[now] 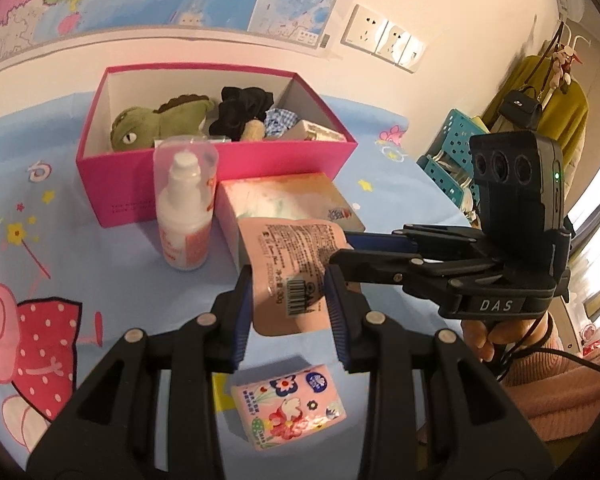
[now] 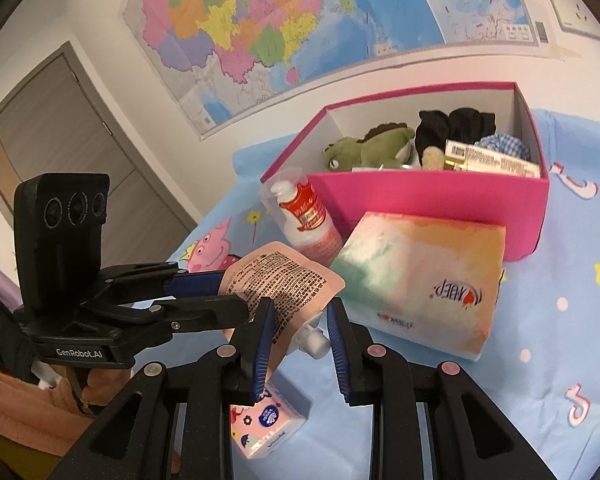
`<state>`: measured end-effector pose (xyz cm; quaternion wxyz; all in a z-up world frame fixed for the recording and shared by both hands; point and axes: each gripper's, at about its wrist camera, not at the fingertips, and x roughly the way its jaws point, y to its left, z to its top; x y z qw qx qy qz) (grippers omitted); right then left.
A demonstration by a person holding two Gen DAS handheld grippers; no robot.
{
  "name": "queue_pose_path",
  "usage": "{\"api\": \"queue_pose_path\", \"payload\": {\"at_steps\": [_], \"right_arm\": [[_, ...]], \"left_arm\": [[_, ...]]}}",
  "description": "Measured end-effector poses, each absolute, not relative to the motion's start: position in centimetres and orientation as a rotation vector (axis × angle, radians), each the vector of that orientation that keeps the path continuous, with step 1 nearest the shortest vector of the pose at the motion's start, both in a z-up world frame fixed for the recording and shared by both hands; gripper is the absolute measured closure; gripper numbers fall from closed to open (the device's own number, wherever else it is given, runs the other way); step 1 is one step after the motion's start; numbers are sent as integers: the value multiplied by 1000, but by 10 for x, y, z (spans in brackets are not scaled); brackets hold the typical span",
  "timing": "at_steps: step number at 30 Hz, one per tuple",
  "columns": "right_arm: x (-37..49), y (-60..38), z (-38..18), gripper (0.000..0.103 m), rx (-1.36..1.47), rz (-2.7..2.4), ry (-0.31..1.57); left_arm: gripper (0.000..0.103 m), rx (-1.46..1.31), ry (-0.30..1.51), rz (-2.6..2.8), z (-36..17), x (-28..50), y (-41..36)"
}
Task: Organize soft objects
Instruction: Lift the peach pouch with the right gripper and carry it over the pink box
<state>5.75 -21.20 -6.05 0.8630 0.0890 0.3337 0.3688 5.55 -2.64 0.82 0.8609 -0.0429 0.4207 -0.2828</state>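
Left gripper (image 1: 288,280) is clamped on the pink pouch (image 1: 284,264), held above the table. Right gripper (image 2: 298,320) pinches its spout end, as far as I can tell. Lotion bottle (image 1: 186,216), tissue box (image 1: 284,196) and tissue pack (image 1: 288,408) are still outside. Pink box (image 1: 220,160) already holds the dinosaur plush (image 1: 160,124) and black cloth (image 1: 240,108). I'd call it roughly half done. The box's front wall hides its lower contents, and my fingers cut off part of the tissue pack.
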Motion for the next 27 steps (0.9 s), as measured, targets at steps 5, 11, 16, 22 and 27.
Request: {"api": "queue_pose_path", "payload": {"at_steps": [5,11,16,22,27], "right_arm": [[59,-214,-53,76,174,763,679],[62,-216,-40,76,158,753,643],[65,-216,-31,76,142,745,621],[70,-217,-22,76,135,739,602],[77,-218,-15,76,132,736,589]], "left_arm": [[67,-81,867,-591,15,62,-31],[67,-65,839,-598,27,69,-34],[67,-55,821,-594,33,76,-36],[67,-57,808,-594,38,84,-37],[67,-51,795,-596,42,91,-38]]}}
